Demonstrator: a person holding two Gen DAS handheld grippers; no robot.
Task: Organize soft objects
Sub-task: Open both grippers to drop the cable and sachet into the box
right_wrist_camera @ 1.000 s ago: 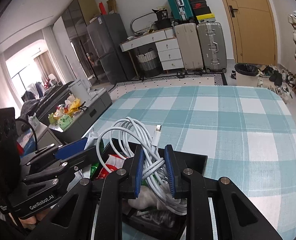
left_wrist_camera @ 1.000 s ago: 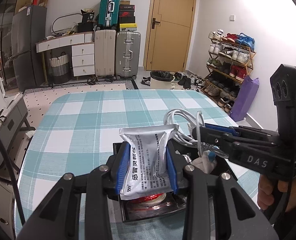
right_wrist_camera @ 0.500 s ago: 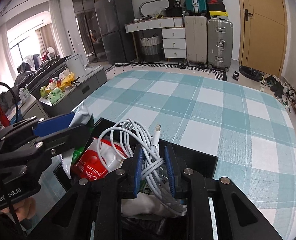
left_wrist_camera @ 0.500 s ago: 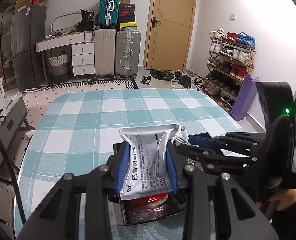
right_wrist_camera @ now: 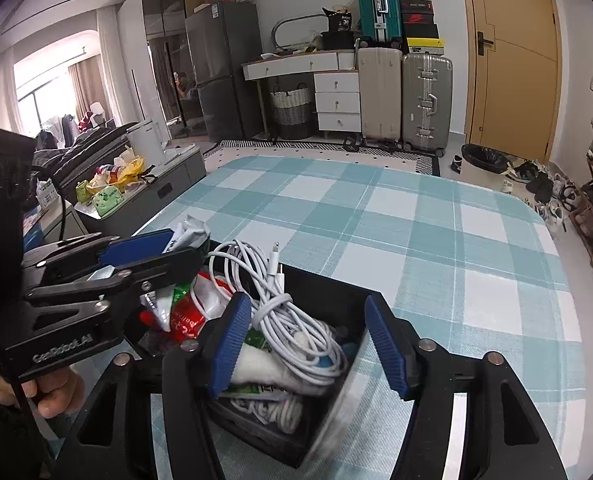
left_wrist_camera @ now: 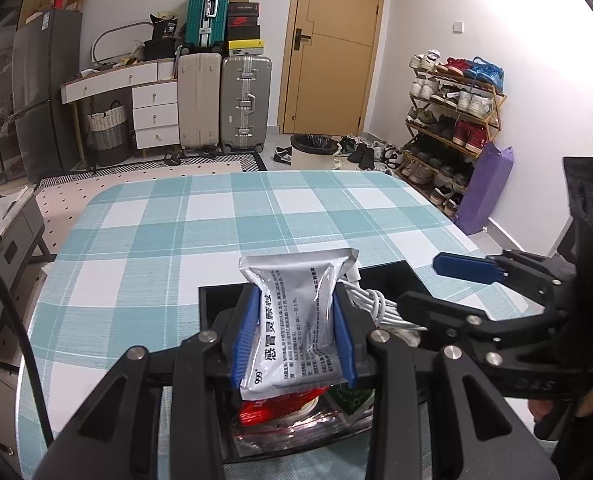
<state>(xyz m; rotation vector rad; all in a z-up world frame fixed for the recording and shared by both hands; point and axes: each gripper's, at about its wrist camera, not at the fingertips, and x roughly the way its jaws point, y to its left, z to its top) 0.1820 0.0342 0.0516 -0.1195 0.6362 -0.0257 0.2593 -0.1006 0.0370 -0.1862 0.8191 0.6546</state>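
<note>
The right claw (right_wrist_camera: 308, 344) has just been opening; its jaws stand apart over the white cable bundle (right_wrist_camera: 292, 320), now lying in the black box (right_wrist_camera: 336, 292). It should lift straight clear without snagging loops. The left claw (left_wrist_camera: 294, 336) grips a silver medicine sachet (left_wrist_camera: 296, 320) above the box, next to place.

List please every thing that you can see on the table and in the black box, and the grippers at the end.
table: one, teal and white check cloth, fills the foreground
box: one, black, near table edge
cable: one bundle, white, lying in the box between the open right fingers
sachet: one, silver, held upright over the box
red packet: one, in the box's left part
left gripper: black with blue pads, shut on the sachet
right gripper: same colours, jaws just opened, clear of the cable
</note>
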